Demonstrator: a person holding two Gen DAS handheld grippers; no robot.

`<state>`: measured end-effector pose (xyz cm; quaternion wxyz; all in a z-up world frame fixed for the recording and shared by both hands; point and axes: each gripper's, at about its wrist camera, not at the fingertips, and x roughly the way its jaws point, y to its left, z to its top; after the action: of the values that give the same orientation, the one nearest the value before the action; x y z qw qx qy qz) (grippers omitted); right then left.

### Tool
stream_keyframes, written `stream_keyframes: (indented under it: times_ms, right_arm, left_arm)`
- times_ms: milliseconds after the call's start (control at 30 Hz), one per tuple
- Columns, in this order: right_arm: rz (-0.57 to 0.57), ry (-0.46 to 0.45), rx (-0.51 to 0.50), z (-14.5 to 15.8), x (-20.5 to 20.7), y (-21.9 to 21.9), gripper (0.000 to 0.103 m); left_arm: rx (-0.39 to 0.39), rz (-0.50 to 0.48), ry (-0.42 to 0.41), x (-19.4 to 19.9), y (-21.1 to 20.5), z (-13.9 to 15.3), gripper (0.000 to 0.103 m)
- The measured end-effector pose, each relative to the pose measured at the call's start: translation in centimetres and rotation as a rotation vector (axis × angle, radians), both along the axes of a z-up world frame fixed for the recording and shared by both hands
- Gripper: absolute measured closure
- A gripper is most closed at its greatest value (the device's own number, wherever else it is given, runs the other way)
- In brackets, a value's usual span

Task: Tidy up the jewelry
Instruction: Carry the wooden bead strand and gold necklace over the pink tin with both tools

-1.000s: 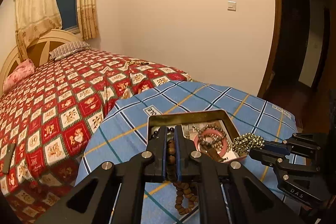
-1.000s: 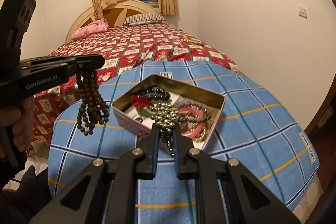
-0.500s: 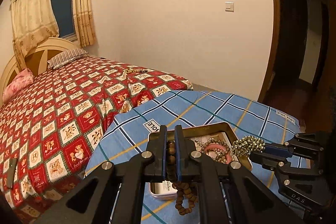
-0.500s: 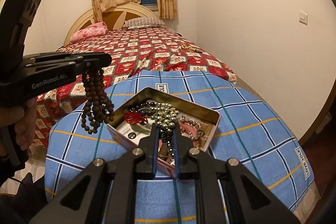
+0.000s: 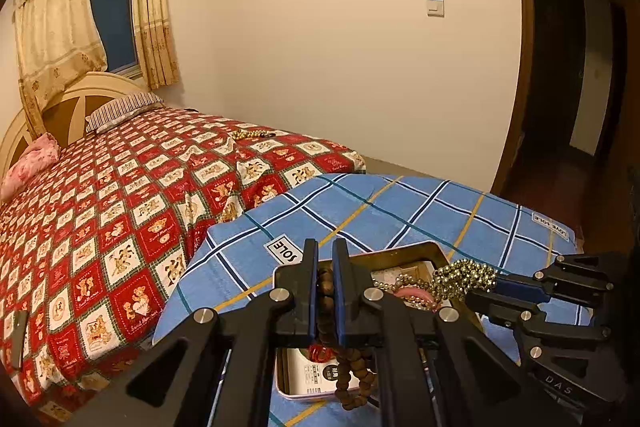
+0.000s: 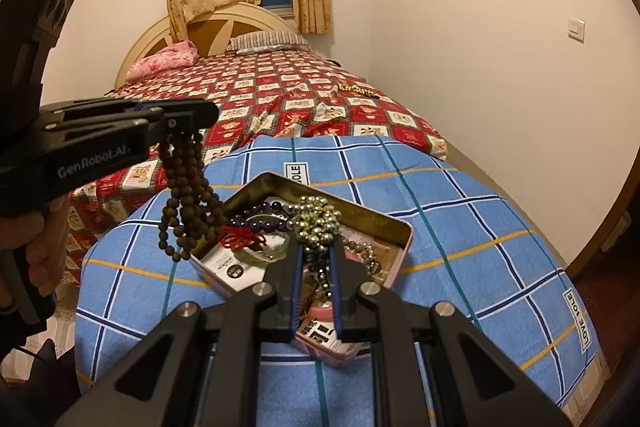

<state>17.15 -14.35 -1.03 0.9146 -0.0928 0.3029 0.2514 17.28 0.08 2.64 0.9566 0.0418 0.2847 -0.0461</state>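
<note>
A pink metal tin (image 6: 394, 227) (image 5: 430, 250) with a gold inside sits on a blue plaid cloth and holds several bracelets, dark purple beads (image 6: 266, 217) and a red cord (image 6: 240, 239). My left gripper (image 5: 325, 265) (image 6: 200, 117) is shut on a brown wooden bead string (image 5: 348, 371) (image 6: 186, 203) that dangles beside and over the tin's left edge. My right gripper (image 6: 316, 251) (image 5: 482, 285) is shut on a bunch of gold-green metallic beads (image 6: 316, 219) (image 5: 464, 277), lifted over the tin.
The blue plaid cloth (image 6: 460, 211) covers a rounded surface at the foot of a bed with a red patterned spread (image 5: 120, 211). A small gold chain (image 5: 248, 135) lies on the bed. A dark doorway (image 5: 560, 87) opens at the right. A hand (image 6: 44, 247) grips the left tool.
Both grippers have drawn back and slightly up from the tin with their bead strings still held. The tin now sits lower and nearer in both views.
</note>
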Motion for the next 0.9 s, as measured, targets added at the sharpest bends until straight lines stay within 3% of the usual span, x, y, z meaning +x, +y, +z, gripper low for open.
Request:
stream_keyframes:
  times_ms: [567,900]
  right_arm:
    - [-0.027,0.061,-0.017,-1.8,3.0,0.5,0.089]
    - [-0.041,0.086,-0.023,-2.4,4.3,0.7,0.089]
  left_arm:
    - [0.015,0.008,0.082,2.6,-0.2,-3.3,0.097]
    - [0.025,0.005,0.096,3.4,-0.4,-3.8,0.097]
